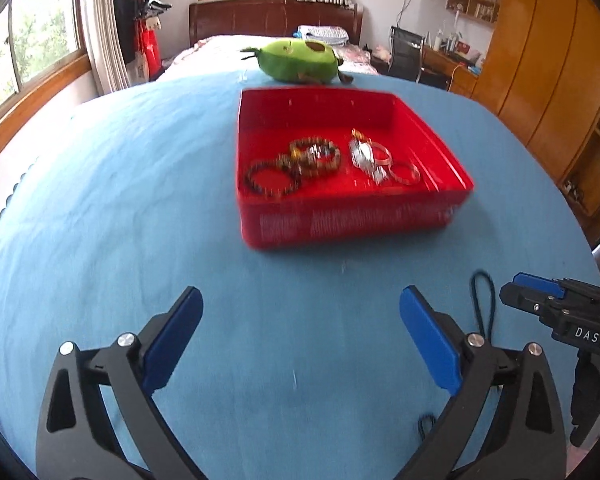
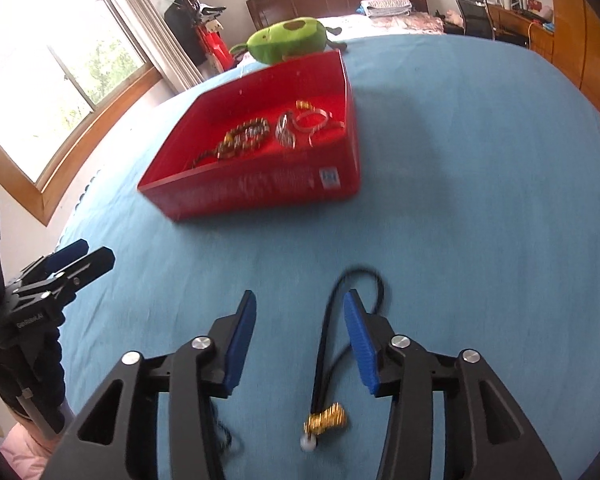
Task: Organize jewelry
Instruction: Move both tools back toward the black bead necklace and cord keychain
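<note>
Left: left gripper (image 1: 300, 294), jaws spread wide, nothing between them but the blue cloth of the tabletop (image 1: 120, 200). Also shows at the left edge of the right wrist view.

Centre: one red box (image 1: 352, 220), open-topped, resting flat on the tabletop ahead of both grippers. Holds the sorted jewelry, grouped toward its near wall:
- three beaded bracelets (image 1: 296, 164), overlapping one another, the darkest one leftmost; motion blur makes the count uncertain.
- one silver watch (image 1: 362, 156), just right of the bracelets.
- one small gold piece (image 1: 356, 133) at the far end of the watch; cannot tell whether part of it.
- two silver bangles (image 1: 405, 173), rightmost, touching or overlapping the watch.

Behind the box: one green avocado plush toy (image 1: 300, 60), at the far edge of the tabletop.

Right: one black cord necklace (image 2: 326, 340), lying on the cloth outside the box. Carries one cluster of gold beads (image 2: 327, 419) and one white bead (image 2: 309, 443) at its near end.

Far right: right gripper (image 2: 301, 295), jaws partly apart, straddling the necklace. Cord runs close beside the right finger; not clamped.
</note>
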### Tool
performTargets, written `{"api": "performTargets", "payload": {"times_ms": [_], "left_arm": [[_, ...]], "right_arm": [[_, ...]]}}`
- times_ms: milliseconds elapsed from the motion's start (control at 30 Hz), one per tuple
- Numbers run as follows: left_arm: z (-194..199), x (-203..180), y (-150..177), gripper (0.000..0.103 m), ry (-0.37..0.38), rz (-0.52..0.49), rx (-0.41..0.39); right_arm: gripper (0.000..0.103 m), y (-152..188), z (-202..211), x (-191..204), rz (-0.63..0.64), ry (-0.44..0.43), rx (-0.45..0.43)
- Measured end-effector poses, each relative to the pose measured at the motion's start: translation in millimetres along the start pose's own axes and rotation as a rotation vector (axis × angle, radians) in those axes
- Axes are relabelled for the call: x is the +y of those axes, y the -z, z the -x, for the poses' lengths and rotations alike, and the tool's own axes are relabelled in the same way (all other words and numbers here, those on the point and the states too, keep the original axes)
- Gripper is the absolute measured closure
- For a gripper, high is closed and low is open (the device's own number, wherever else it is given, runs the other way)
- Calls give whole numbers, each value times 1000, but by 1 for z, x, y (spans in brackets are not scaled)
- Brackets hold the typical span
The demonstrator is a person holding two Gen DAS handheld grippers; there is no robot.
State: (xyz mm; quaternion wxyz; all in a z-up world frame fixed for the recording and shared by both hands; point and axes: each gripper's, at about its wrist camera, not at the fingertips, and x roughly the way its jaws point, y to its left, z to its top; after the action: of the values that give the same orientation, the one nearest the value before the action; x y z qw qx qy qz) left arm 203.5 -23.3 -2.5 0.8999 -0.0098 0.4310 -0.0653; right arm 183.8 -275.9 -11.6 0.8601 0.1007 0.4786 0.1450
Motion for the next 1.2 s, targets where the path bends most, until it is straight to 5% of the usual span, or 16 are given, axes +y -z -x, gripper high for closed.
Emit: {"api": "performTargets", "payload": {"times_ms": [200, 667, 1200], "left_arm": [[9, -3, 35, 5, -34, -3, -7], [24, -18, 92, 5, 14, 30, 36], [31, -49, 121, 5, 68, 13, 90]], "right_arm": [[52, 31, 9, 0, -11, -3, -9], [52, 76, 23, 3, -6, -8, -15], [52, 96, 33, -5, -9, 18, -6]]}}
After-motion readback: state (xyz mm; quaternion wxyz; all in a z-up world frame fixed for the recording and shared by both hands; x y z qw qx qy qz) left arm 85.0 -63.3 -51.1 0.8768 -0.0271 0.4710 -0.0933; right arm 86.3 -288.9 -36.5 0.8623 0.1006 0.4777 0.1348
